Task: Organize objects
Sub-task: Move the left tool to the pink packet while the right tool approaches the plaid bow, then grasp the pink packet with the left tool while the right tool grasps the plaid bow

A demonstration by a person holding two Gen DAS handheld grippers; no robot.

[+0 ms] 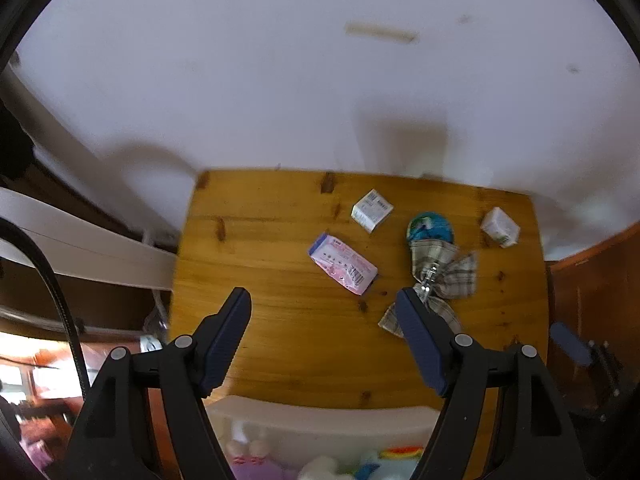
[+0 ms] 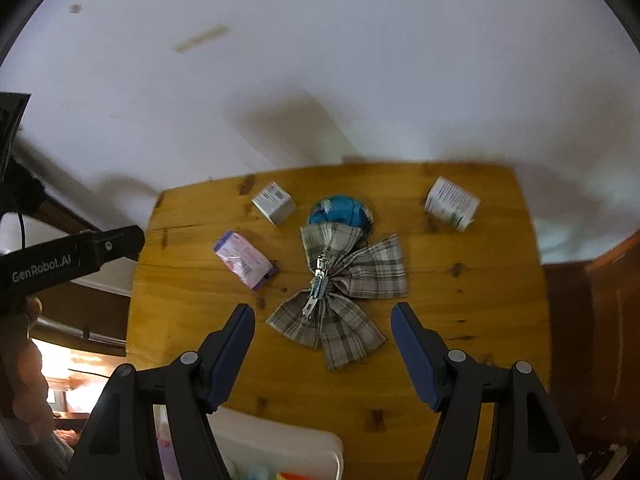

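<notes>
Sorting partly done: five things wait on the table (image 2: 192, 320).

Left to right you see the pink packet (image 2: 243, 260), grey box (image 2: 274, 201), blue ball (image 2: 342, 210), plaid bow (image 2: 340, 292), white carton (image 2: 452, 203); your left gripper (image 1: 324, 304) and right gripper (image 2: 323, 316) hang empty, jaws apart; the bin (image 1: 320, 420) holds some items.

Only one text is reading clearly — "GenRobot.AI", in pale letters, is showing on the black body of the left gripper (image 2: 72, 260) at the left edge of the right wrist view. Print and barcodes on the pink packet (image 2: 244, 265) and the small boxes (image 2: 274, 202) are blurring past reading.
</notes>
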